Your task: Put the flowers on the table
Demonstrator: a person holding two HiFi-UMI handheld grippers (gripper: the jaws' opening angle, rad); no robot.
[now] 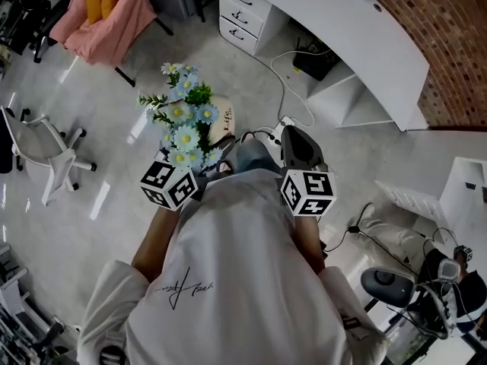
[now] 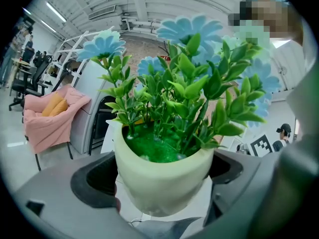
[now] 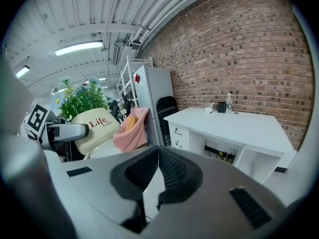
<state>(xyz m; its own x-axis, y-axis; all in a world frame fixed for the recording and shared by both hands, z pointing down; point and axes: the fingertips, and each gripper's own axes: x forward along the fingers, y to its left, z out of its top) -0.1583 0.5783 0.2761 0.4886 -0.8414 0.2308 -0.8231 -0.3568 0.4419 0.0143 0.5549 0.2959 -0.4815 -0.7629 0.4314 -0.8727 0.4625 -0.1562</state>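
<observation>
Right tool [image 3: 158, 152], jaws together, empty

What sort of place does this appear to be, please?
Most likely an open-plan office or lab: a white desk with drawers stands by a brick wall, an office chair on castors waits nearby, and bare pipes run under the ceiling.

The pale, glossy floor [image 1: 99, 204] carries a white swivel chair [image 1: 47, 152], a chair draped in pink cloth [image 1: 106, 14] and a loose white cable [image 1: 283, 82], while the white bench [image 1: 358, 29] beside the brick wall [image 1: 449, 44] holds a bottle [image 3: 228, 102] and a dark cup [image 3: 221, 107].
</observation>
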